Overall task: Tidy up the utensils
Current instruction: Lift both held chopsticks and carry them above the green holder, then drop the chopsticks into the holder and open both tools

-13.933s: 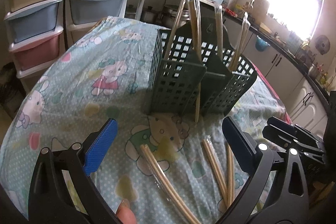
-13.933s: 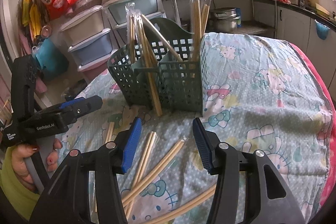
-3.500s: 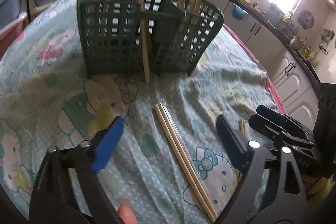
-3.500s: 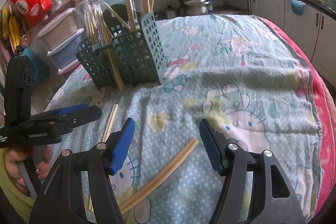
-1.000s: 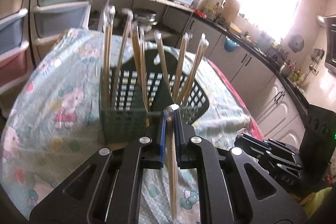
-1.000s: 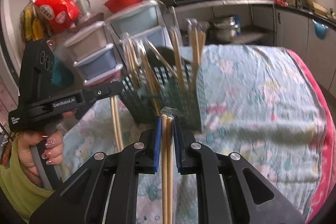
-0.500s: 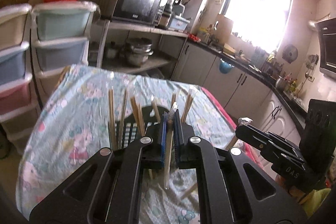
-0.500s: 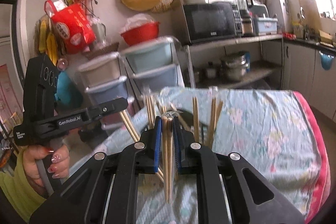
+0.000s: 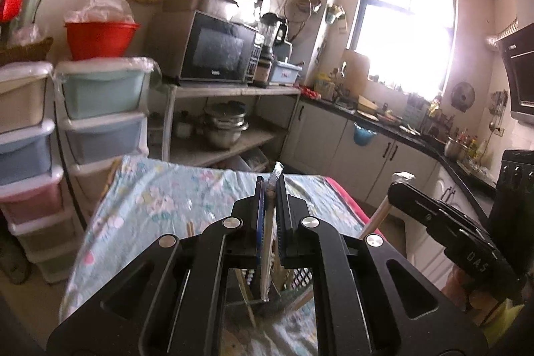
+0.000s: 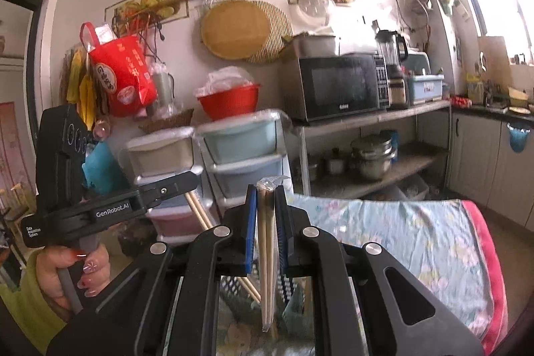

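While each wrapped chopstick pair (image 10: 267, 255) hangs upright so it can drop straight in, the right tool (image 10: 266, 230) and left tool (image 9: 271, 222) pinch theirs tight, above the green basket (image 9: 297, 281) on the surface (image 9: 160, 189).

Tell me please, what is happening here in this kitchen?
A person is sorting wrapped chopsticks into a green basket on the table. The left hand-held gripper is shut on one wrapped pair of chopsticks, and the right hand-held gripper is shut on another wrapped pair. Both pairs hang down above the basket, not yet placed inside.
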Demonstrator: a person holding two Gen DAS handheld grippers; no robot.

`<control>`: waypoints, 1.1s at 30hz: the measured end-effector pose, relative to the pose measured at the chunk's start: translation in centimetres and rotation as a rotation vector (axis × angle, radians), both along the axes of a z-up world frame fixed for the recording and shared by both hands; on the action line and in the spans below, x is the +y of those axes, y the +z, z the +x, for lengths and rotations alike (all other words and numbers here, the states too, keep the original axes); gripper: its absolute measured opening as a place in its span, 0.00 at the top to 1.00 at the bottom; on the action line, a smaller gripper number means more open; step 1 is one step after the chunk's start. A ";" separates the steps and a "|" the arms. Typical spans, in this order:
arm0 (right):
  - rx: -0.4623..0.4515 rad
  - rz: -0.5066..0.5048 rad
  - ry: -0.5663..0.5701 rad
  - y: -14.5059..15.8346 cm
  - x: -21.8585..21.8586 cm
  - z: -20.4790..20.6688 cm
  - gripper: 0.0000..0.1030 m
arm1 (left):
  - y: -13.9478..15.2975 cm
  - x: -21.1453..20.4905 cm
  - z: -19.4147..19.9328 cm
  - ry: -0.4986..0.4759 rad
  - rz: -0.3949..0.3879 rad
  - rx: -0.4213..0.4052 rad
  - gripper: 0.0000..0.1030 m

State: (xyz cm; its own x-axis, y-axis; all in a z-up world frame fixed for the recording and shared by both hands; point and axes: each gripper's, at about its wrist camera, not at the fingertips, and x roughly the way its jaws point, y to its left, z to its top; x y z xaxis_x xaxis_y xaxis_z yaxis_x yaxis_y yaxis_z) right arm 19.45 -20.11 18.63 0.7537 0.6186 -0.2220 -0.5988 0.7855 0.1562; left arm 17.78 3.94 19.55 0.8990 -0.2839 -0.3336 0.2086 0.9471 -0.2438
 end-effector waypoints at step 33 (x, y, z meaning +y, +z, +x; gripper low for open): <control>0.012 -0.069 -0.084 -2.8 1.4 5.6 0.89 | -3.9 2.3 3.9 0.111 0.022 0.077 0.97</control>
State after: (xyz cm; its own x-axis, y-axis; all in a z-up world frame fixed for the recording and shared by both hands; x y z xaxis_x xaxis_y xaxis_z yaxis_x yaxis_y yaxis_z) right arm 25.03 -18.74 15.83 0.7993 0.5361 -0.2713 -0.5286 0.8421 0.1068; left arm 21.67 6.21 15.63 0.8960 -0.1763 -0.4076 0.0843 0.9687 -0.2337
